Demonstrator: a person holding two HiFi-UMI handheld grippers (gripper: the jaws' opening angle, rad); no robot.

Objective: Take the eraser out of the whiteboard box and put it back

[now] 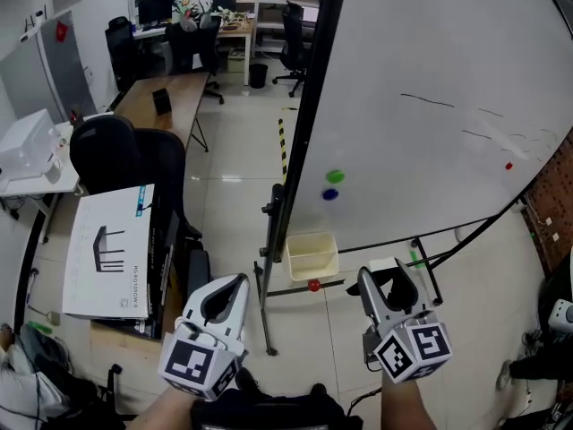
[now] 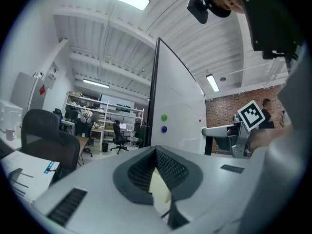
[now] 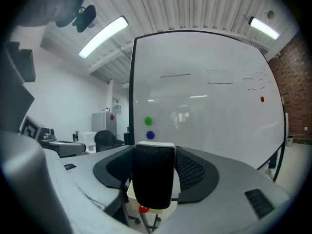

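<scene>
The eraser (image 1: 399, 288), black felt with a white back, sits upright between the jaws of my right gripper (image 1: 390, 276), which is shut on it. In the right gripper view the eraser (image 3: 153, 177) fills the gap of that gripper (image 3: 154, 152), level in front of the whiteboard (image 3: 204, 111). The cream whiteboard box (image 1: 312, 256) hangs at the board's lower left corner, ahead of and between both grippers; its rim (image 3: 127, 193) shows under the eraser. My left gripper (image 1: 235, 283) is shut with nothing in it. Through its jaws (image 2: 156, 152) a strip of the box (image 2: 158, 189) shows.
A red knob (image 1: 313, 286) sits under the box. Green (image 1: 335, 176) and blue (image 1: 330, 193) magnets stick on the whiteboard (image 1: 430, 79). The board's stand leg (image 1: 265, 285) rises between the grippers. A printed carton (image 1: 112, 253), black office chairs (image 1: 125, 155) and desks stand at left.
</scene>
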